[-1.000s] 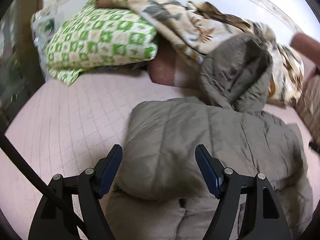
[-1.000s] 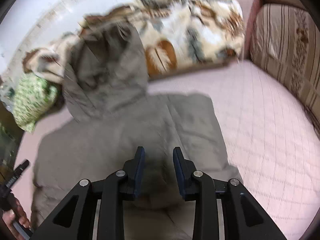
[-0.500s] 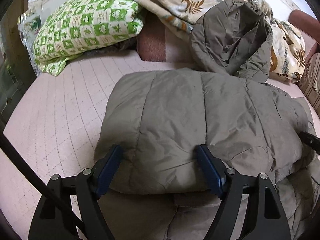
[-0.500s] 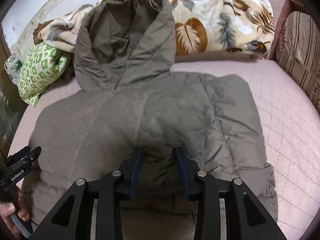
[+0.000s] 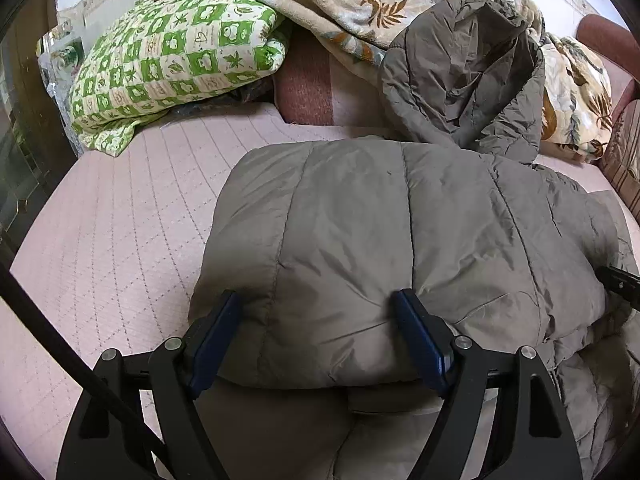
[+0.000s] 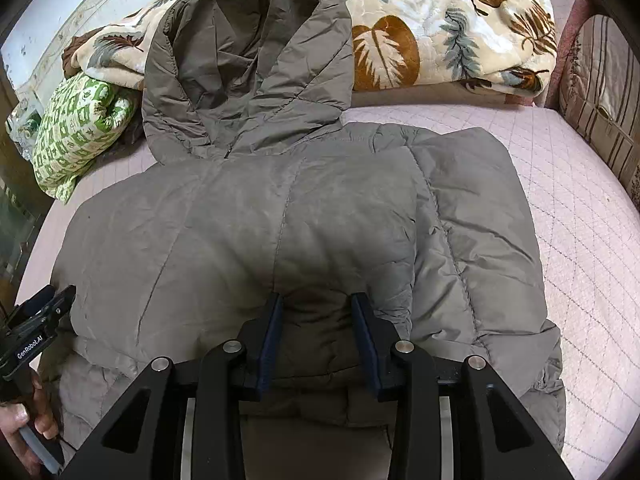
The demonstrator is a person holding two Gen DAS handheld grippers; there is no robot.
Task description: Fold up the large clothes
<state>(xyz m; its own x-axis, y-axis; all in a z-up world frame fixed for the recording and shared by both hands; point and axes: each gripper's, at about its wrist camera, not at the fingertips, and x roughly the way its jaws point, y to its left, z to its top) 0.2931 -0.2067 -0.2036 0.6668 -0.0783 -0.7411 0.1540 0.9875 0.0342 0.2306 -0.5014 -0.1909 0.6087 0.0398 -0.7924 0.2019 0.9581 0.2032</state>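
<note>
While the grey puffer jacket (image 6: pixel 304 216) lies on the pink bed (image 6: pixel 580 216), its hem doubled up toward the hood, the left gripper (image 5: pixel 316 336) and right gripper (image 6: pixel 316 332) each pinch that bulky fold, apparently to lay it flat

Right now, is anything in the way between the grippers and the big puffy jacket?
No, nothing visible. The left gripper and right gripper are already at the folded grey-brown hooded jacket, with its padded edge bulging between their pads.
</note>
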